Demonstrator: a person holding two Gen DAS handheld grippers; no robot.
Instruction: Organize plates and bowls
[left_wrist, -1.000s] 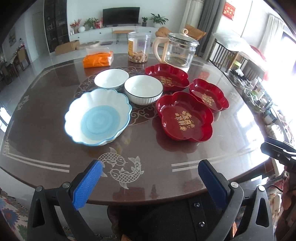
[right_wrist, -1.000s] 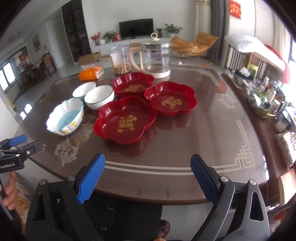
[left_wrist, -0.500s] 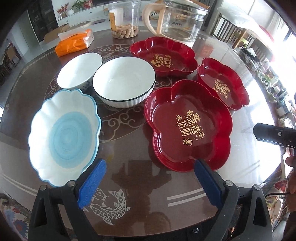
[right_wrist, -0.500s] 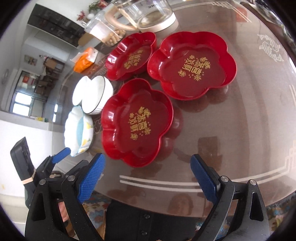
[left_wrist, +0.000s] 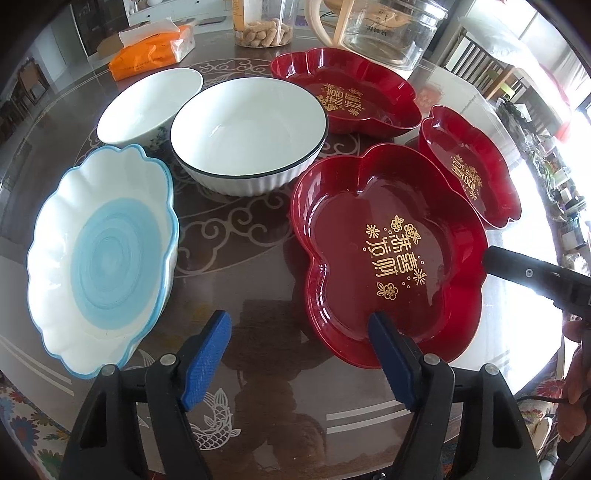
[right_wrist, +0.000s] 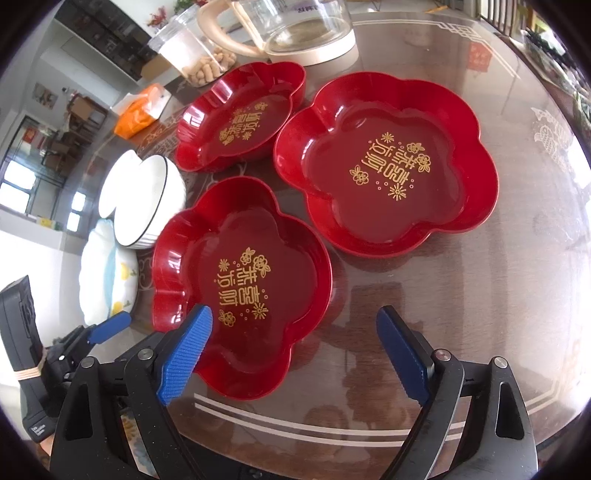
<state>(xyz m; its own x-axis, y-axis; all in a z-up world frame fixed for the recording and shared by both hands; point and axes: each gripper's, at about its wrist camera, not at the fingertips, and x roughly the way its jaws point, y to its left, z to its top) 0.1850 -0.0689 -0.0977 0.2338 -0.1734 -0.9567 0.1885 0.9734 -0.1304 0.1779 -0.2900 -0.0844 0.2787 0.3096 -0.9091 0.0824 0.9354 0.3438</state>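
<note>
Nearby: glass kettle (left_wrist: 384, 33), peanut jar (left_wrist: 264, 22), tissue pack (left_wrist: 153, 50) behind dishes.

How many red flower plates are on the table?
3. The nearest red plate lies under both grippers. A second red plate sits beyond it to the right, and a third red plate sits farthest back, near the glass kettle. None looks hidden.
</note>
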